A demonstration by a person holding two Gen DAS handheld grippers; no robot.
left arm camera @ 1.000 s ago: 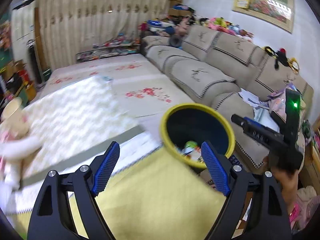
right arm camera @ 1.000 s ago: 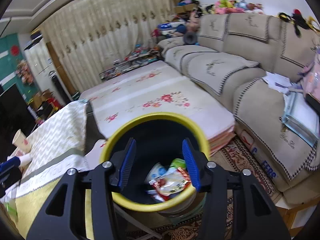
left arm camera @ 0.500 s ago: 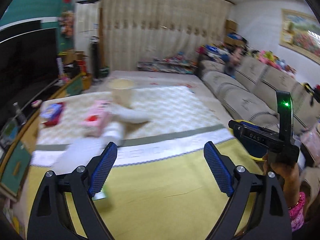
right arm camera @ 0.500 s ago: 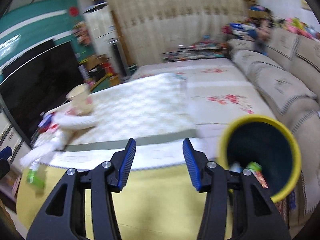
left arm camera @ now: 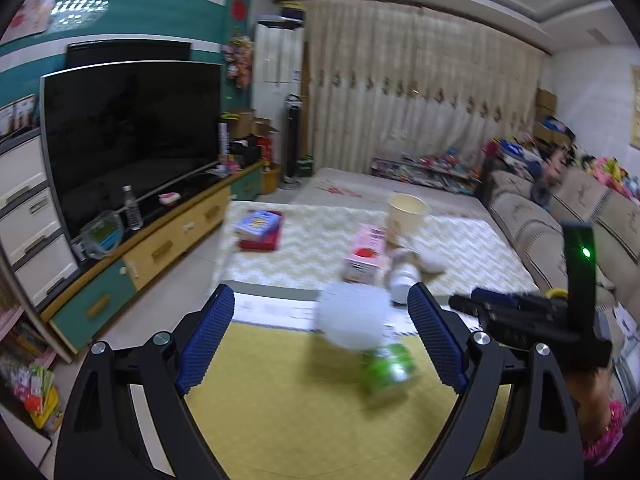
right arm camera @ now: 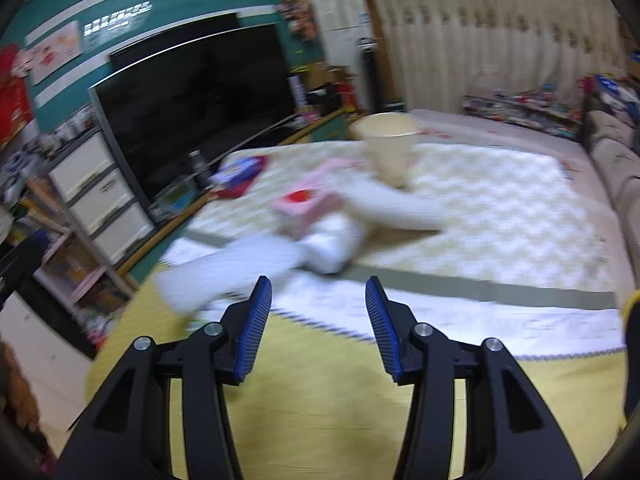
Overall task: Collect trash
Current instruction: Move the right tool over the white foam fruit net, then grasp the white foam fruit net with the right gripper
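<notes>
Both wrist views look low across the yellow mat [left arm camera: 304, 408] toward the television [right arm camera: 200, 92], sharing the paper cup [left arm camera: 406, 214].

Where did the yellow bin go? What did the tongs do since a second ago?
Both cameras swung left, away from the bin and sofa toward the TV. The trash on the table, a green bottle and a pink box, came into view. Left tongs and right tongs stayed open and empty.

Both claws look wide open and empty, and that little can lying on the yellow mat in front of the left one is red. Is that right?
Not quite: the can on the yellow mat is green, as the left wrist view shows. The left claw and right claw are indeed open and empty.
</notes>
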